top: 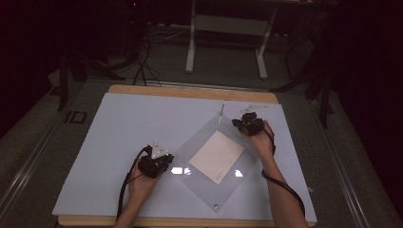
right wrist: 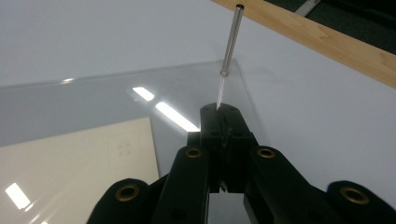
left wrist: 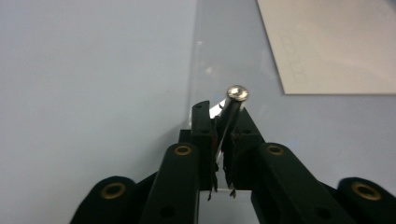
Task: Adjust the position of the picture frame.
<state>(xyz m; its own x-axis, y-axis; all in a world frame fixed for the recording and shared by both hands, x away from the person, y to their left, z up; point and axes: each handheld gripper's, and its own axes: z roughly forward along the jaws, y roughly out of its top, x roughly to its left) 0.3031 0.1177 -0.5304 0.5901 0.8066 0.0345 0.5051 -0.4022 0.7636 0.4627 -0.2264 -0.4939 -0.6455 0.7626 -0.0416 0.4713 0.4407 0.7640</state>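
Clear plastic sheet (top: 216, 156) lies turned like a diamond on the white tabletop (top: 128, 123), with a cream card (top: 217, 156) under or on its middle; which of the two I cannot tell. A slim metal post (right wrist: 230, 39) stands upright at the sheet's far corner, and a small fastener (top: 215, 206) sits at the near corner. Left claw (left wrist: 223, 122) is at the sheet's left corner, closed on a metal pin (left wrist: 231, 114) whose round head (left wrist: 237, 93) sticks out past the tips, just over the sheet's edge. Right claw (right wrist: 220, 116) is pinched fully together just short of the far corner, with the post close ahead; whether anything thin is caught between its tips I cannot tell. Judged step: seat the pin at the left corner hole. To do it well: keep the pin square to the sheet, lower it straight without dragging the corner, and keep the right claw braced on the sheet near the post so the sheet cannot swing. Let go only once the pin stands unaided.
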